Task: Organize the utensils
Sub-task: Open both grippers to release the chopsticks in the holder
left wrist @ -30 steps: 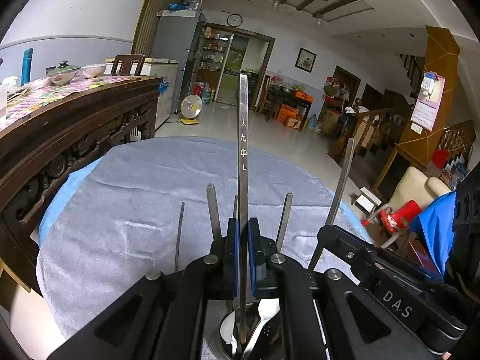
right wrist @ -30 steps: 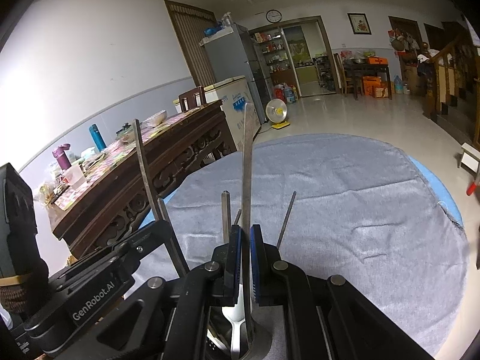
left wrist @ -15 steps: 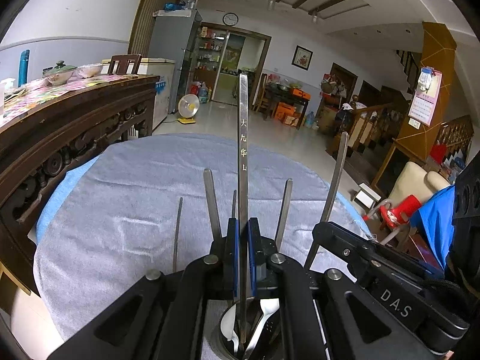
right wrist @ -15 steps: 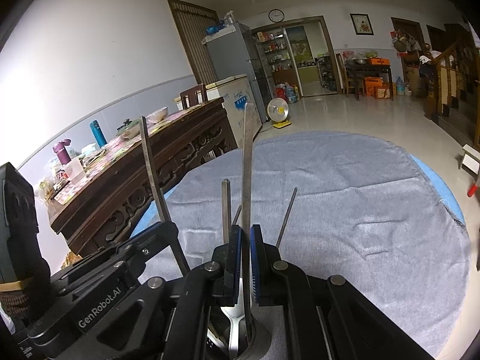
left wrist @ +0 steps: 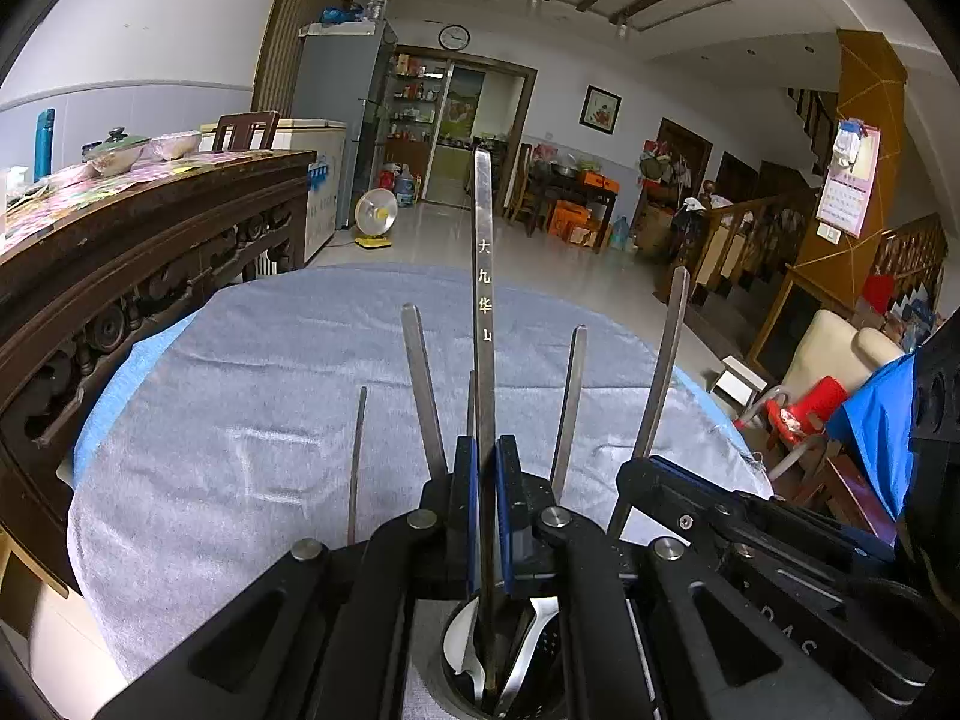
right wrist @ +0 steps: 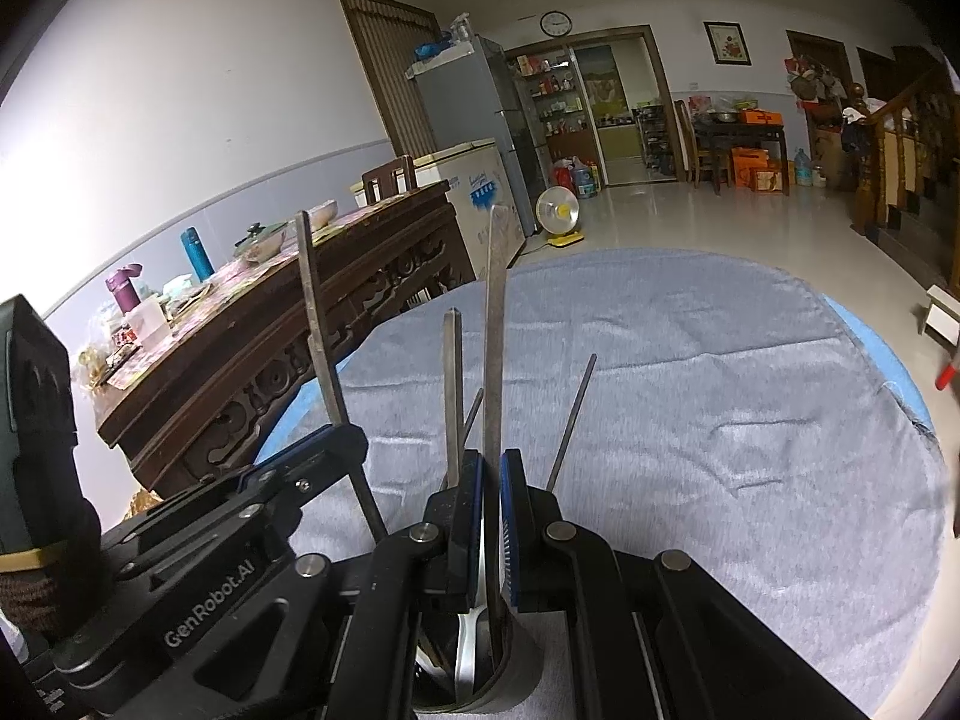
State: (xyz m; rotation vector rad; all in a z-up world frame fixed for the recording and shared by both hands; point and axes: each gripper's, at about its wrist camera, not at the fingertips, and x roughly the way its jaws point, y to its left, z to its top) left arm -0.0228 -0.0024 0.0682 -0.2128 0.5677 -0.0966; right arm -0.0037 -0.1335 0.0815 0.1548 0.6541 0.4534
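Nothing has shifted since a second ago; left gripper [left wrist: 487, 498] and right gripper [right wrist: 491, 510] each keep fingers clamped on an upright utensil handle [left wrist: 483, 276] whose lower end sits in the holder [left wrist: 456, 678] on the bench [left wrist: 240, 420]; best lowered straight before releasing.

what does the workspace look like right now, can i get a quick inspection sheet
surface: round table under a grey-blue cloth, bare apart from the holder
job's things: utensil holder at the near edge, with spoons and several upright metal handles in it
clutter: nothing seen on the cloth
grippers: left gripper shut on an engraved metal handle standing in the holder; right gripper shut on a plain metal handle in the same holder
cables: nothing seen
surroundings: carved wooden sideboard with bottles and bowls, fridge, small fan on the floor, red chair
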